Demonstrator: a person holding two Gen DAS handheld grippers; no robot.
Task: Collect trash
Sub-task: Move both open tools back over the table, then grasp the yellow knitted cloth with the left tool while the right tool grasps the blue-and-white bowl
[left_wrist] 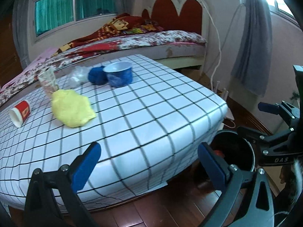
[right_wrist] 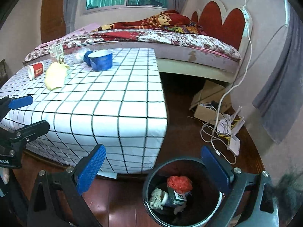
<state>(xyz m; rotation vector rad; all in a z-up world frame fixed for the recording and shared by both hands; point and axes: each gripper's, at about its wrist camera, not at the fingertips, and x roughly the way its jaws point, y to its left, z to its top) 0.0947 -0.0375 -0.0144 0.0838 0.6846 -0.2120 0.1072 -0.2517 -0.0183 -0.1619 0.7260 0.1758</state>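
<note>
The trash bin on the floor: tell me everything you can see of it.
The trash bin is a round, dark, open-topped pail with a paler rim, upright on the wood floor just off the checked table's near corner. No lid shows. Inside lie an orange crumpled wad, a small printed carton and pale crumpled paper. The right gripper, open, hangs above it; nothing grips it.

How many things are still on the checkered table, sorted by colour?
Blue: 2, a bowl and a crumpled wad
Yellow: 1, a crumpled bag
Red and white: 1, a paper cup
Clear or whitish: 2, a plastic wad and a wrapper
Total: 6
</note>
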